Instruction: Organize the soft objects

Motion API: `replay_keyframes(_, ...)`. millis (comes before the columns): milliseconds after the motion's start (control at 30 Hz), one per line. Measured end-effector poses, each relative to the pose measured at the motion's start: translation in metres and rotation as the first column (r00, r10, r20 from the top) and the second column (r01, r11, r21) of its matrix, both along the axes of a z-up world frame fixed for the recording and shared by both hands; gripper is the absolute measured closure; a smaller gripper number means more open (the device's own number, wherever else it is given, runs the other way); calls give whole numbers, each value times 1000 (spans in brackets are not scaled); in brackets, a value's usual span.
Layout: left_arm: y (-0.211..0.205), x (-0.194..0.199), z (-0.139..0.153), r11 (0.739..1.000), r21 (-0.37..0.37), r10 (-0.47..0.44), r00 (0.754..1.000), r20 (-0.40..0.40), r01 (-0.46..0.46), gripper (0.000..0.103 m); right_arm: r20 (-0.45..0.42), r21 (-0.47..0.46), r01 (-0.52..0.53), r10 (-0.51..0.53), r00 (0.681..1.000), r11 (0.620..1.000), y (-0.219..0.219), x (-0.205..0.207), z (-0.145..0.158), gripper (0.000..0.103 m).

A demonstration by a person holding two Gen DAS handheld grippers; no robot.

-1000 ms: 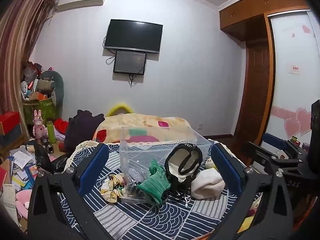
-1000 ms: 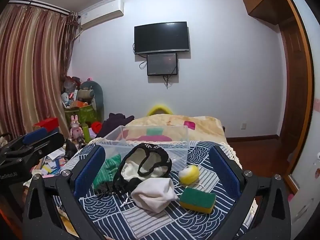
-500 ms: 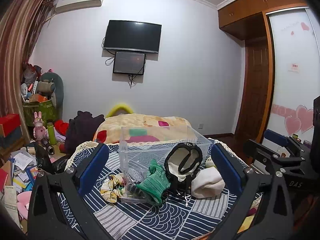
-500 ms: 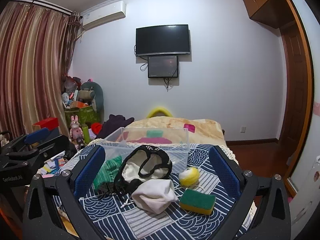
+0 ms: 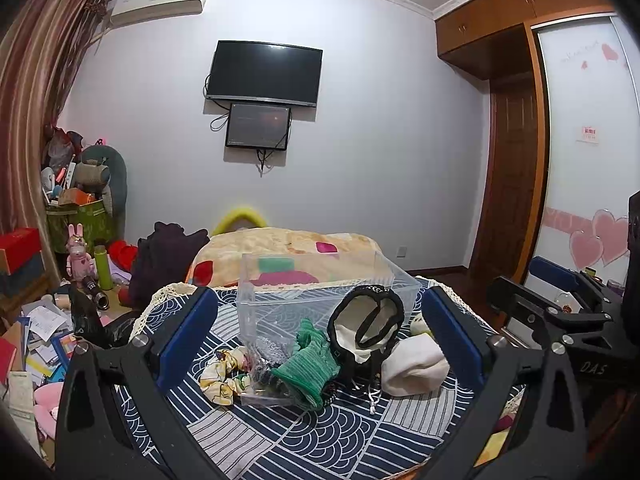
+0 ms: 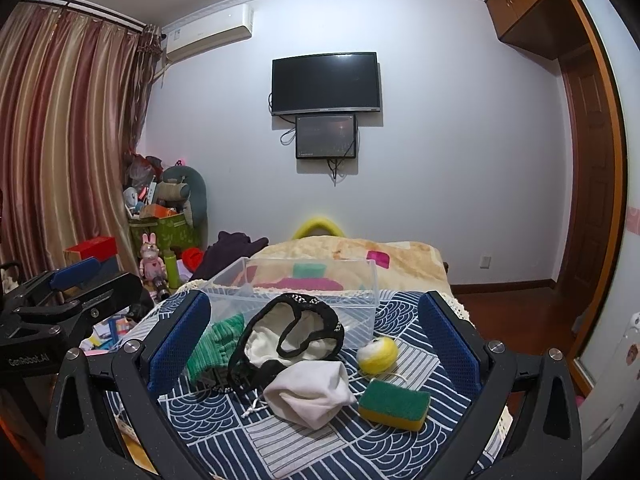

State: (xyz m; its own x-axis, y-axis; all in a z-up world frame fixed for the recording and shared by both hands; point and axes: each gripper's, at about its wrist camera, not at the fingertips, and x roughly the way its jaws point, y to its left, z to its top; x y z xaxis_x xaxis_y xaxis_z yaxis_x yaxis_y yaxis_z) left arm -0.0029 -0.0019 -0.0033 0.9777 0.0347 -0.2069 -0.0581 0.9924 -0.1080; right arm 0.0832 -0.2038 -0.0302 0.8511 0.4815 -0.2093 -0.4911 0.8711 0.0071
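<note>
Since a second ago both cameras have risen slightly; nothing on the patterned cloth (image 6: pixel 304 446) has shifted. The left gripper (image 5: pixel 320 332) and right gripper (image 6: pixel 314 328) hang with fingers wide apart, empty. The clear bin (image 6: pixel 320 292) lies lengthwise across centre frame, empty. Before it: green knit (image 5: pixel 308 368), black pouch (image 6: pixel 292 332), white cloth (image 6: pixel 312 392). Only the right view shows the sponge (image 6: pixel 394 402) and yarn ball (image 6: pixel 378 354); only the left shows the scrunchie (image 5: pixel 220 376).

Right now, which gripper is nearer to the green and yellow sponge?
Right. The right gripper has the green and yellow sponge just ahead between its fingers; the left gripper sits farther left, the sponge outside its view.
</note>
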Motion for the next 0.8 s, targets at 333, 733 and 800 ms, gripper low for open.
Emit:
replay_keyframes(333, -2, -2, 2, 1000, 3, -3, 1000, 5, 3, 0, 3, 0, -4, 4, 1000, 1000, 1, 0, 0, 0)
replay_keyframes(733, -4, -2, 5, 1000, 7, -7, 1000, 5, 7, 0, 8, 4, -6, 6, 1000, 1000, 1, -1, 1, 0)
replay_keyframes(800, -5, -1, 5, 1000, 6, -8, 1000, 3, 8, 0, 10, 5, -4, 4, 1000, 1000, 1, -2, 1, 0)
